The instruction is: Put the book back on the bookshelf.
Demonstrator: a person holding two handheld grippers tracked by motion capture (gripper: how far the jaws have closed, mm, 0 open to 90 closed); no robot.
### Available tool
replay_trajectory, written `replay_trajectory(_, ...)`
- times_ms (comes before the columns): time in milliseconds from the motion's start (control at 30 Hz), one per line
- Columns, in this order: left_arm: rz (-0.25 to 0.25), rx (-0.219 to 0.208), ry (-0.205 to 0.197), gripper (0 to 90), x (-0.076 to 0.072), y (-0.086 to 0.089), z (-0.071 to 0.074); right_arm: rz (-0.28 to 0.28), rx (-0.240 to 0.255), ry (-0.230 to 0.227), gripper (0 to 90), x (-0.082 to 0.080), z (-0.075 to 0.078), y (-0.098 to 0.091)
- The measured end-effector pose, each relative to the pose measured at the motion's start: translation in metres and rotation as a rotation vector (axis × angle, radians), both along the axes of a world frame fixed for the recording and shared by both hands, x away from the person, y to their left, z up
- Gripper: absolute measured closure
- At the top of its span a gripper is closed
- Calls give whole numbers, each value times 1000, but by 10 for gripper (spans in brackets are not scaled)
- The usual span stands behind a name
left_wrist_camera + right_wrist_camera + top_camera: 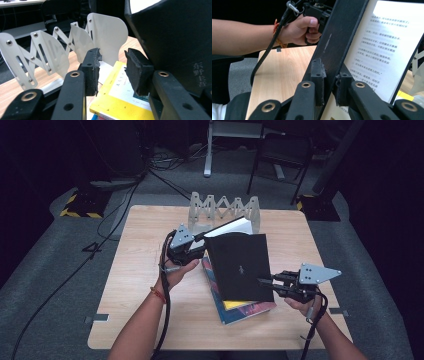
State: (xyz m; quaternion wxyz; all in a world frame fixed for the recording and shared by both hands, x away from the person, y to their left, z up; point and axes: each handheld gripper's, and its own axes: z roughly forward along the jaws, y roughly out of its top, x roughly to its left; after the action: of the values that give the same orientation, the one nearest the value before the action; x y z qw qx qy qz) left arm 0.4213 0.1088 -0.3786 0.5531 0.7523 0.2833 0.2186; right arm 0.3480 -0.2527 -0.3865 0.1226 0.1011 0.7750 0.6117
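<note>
A black book (239,265) stands tilted above a stack of books, its white pages (235,226) fanned open at the far edge. My right gripper (265,282) is shut on the book's near right edge. In the right gripper view its pads (318,72) clamp the black cover (337,37), with a printed page (382,42) to the right. My left gripper (201,245) is at the book's upper left corner. In the left gripper view it (112,65) is open with nothing between the pads, the black book (175,42) just to its right and a yellow book (120,92) below.
A white folding accordion rack (225,210) stands at the table's far edge, close behind the left gripper (50,52). Under the black book lies a stack with a yellow book and a colourful one (245,311). Bare wooden tabletop (140,285) lies to the left.
</note>
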Motion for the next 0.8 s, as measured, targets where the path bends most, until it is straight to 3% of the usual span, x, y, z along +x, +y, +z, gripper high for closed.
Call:
replay_trajectory(133, -12, 13, -10, 562, -7, -1, 3, 9, -3, -2, 809, -5, -4, -4)
replay_trajectory(233, -7, 50, -10, 523, -13, -1, 3, 14, -11, -6, 811, -7, -5, -6)
replay_trajectory(400, -26, 100, 20, 449, -27, 7, -5, 15, -12, -9, 811, -8, -5, -6)
replay_trajectory(500, -60, 117, 42, 415, -38, 12, -12, 17, -10, -9, 811, -8, -6, -6)
replay_trajectory(600, -103, 168, 56, 384, -51, 10, -20, 15, -12, -14, 811, -10, -6, -6)
replay_trajectory(700, -177, 200, 84, 326, -64, 4, -30, 16, -11, -15, 811, -11, -7, -7)
replay_trajectory(800, -226, 201, 118, 276, -72, -4, -38, 16, -13, -14, 812, -11, -8, -8)
